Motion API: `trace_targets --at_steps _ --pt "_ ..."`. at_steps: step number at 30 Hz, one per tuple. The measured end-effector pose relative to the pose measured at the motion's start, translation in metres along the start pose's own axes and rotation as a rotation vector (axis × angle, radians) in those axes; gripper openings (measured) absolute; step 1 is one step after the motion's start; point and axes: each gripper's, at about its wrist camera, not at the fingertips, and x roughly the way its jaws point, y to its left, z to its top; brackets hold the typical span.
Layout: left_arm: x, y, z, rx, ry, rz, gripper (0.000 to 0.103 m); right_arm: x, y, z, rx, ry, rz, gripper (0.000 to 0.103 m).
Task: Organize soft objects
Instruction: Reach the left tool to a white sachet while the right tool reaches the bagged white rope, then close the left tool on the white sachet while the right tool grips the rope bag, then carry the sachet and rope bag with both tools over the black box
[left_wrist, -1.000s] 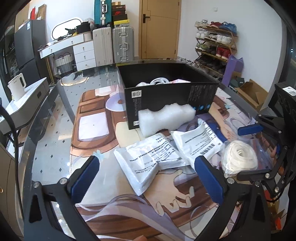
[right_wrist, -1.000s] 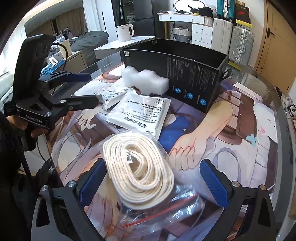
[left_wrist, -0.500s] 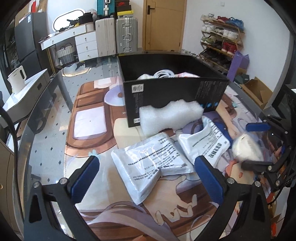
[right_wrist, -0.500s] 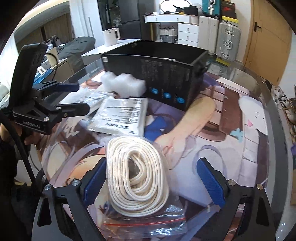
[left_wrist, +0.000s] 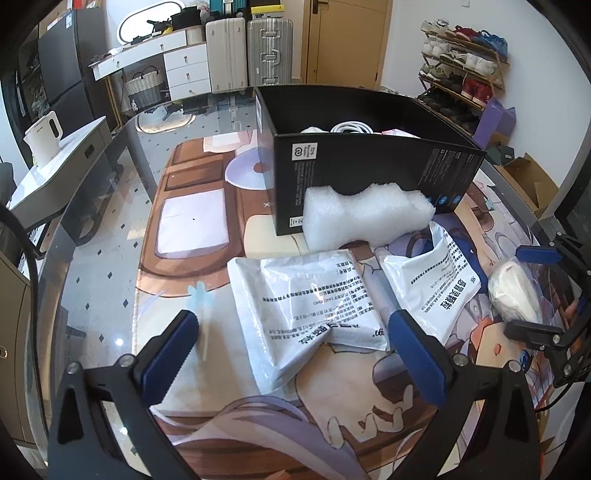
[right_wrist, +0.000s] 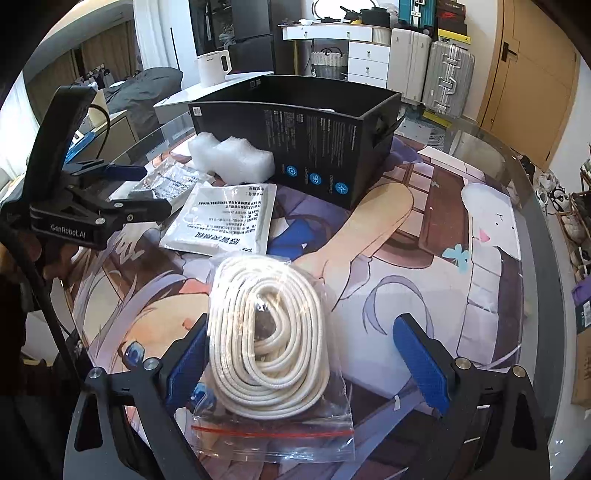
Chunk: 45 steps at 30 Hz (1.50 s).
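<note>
A coil of white rope in a clear zip bag (right_wrist: 266, 332) lies on the printed mat between the open fingers of my right gripper (right_wrist: 306, 362); its left pad (right_wrist: 184, 363) is against the bag, the right pad is well clear. The bag also shows in the left wrist view (left_wrist: 513, 295). My left gripper (left_wrist: 295, 354) is open and empty, hovering over two white printed pouches (left_wrist: 306, 302) (left_wrist: 432, 280). A white foam block (left_wrist: 369, 214) leans against the open black box (left_wrist: 369, 166), which holds white items.
The glass table's rounded edge (right_wrist: 535, 206) runs close on the right. A grey side table with a white kettle (left_wrist: 42, 138) stands left of the table. Suitcases, drawers, a door and a shoe rack are beyond.
Both grippers have drawn back and risen a little, so the views look from higher. The rope bag still lies between the right gripper's open fingers. The left gripper stays open.
</note>
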Motion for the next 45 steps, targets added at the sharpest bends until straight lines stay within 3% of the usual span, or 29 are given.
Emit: trace_targets --at_steps 3,8,14,20,26,28,31,45 --pt "0.002 0.001 0.001 -0.004 0.006 0.0 0.103 -0.003 0.002 0.0 -0.007 -0.015 0.0 0.088" --pt "0.004 0.0 0.002 0.001 0.01 0.013 0.103 -0.008 0.002 -0.001 -0.014 -0.033 0.01 0.062" --pt "0.004 0.0 0.003 -0.001 0.011 0.007 0.102 -0.011 0.004 -0.001 -0.031 -0.042 0.022 0.048" --pt "0.003 -0.004 0.002 0.016 0.001 -0.001 0.098 -0.011 0.007 -0.001 -0.041 -0.048 0.025 0.045" --pt "-0.002 -0.008 0.0 0.045 -0.032 0.007 0.073 -0.012 0.007 -0.001 -0.039 -0.049 0.029 0.045" --pt "-0.004 -0.007 -0.001 0.045 -0.048 0.0 0.06 -0.012 0.007 -0.002 -0.039 -0.049 0.03 0.045" --pt "-0.007 -0.005 -0.002 0.045 -0.056 -0.015 0.052 -0.012 0.007 -0.002 -0.039 -0.049 0.029 0.045" --pt "-0.023 0.003 -0.009 0.026 -0.101 -0.046 0.036 -0.015 0.007 -0.001 -0.046 -0.056 0.027 0.043"
